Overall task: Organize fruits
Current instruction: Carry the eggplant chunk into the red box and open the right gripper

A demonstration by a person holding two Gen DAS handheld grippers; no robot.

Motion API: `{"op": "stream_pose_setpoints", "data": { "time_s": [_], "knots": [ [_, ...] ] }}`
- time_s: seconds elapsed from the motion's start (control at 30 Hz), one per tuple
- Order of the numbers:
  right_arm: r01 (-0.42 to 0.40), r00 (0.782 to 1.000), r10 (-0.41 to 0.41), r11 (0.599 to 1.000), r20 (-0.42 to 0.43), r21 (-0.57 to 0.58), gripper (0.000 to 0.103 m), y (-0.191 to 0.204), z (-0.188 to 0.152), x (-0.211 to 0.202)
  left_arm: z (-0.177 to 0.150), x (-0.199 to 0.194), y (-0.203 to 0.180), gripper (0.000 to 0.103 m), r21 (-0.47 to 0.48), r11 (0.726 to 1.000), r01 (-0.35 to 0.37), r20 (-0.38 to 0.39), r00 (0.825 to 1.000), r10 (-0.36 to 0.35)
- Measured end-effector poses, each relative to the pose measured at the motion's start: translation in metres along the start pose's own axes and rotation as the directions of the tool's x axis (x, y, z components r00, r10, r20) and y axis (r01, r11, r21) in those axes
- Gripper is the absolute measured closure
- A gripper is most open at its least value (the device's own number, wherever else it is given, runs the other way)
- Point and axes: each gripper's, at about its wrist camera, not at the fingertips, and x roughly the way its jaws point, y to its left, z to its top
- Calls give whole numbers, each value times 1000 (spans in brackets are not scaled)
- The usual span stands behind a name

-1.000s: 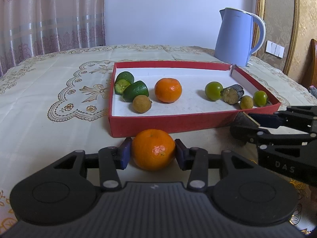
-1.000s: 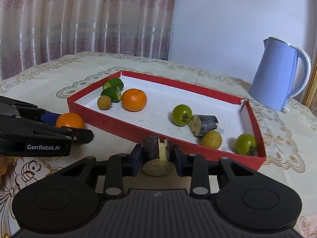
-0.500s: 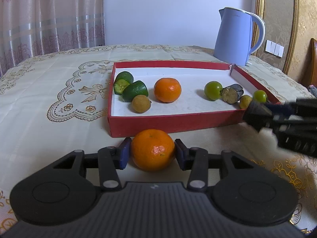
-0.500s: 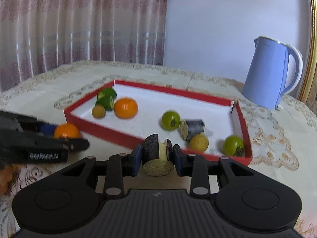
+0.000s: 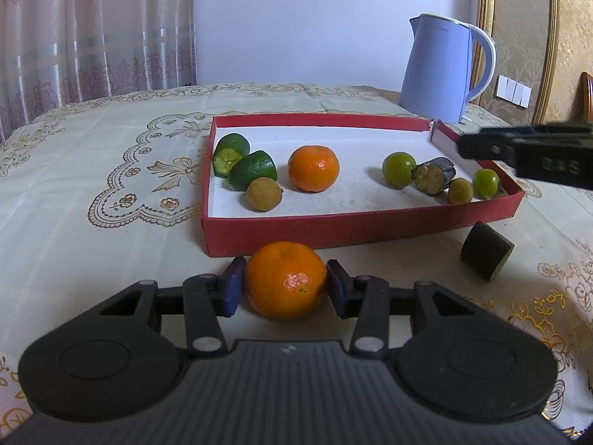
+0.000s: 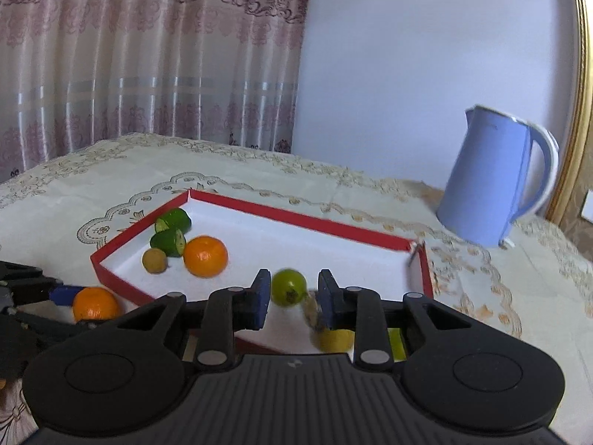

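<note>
My left gripper [image 5: 285, 287] is shut on an orange [image 5: 285, 280] resting on the tablecloth just in front of the red tray [image 5: 333, 228]. A dark cut sugarcane piece [image 5: 486, 255] lies on the cloth right of it, outside the tray. My right gripper [image 6: 291, 296] is open and empty, raised above the tray's near right part; it shows from the side in the left wrist view [image 5: 526, 152]. In the tray lie two green cut pieces [image 5: 244, 161], a brown longan [image 5: 264, 193], an orange [image 5: 313, 168], a green fruit [image 5: 398, 170], a cane piece [image 5: 433, 175], another longan [image 5: 460, 191] and a small green fruit [image 5: 486, 183].
A blue kettle [image 5: 443, 70] stands behind the tray's far right corner. An embroidered tablecloth [image 5: 92, 200] covers the table. Curtains hang at the back left.
My right gripper has opened and let go of the cane piece, which now lies on the cloth, and has risen over the tray. The left gripper and its orange have not moved.
</note>
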Motion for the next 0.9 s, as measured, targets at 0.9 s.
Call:
{"op": "stream_pose_setpoints", "data": {
  "time_s": [0.9],
  "knots": [
    [-95,980,107,992,-170,80,52,1,-49,1,0,0,0,60,-2,1000,2,0,1000,-2]
  ]
}}
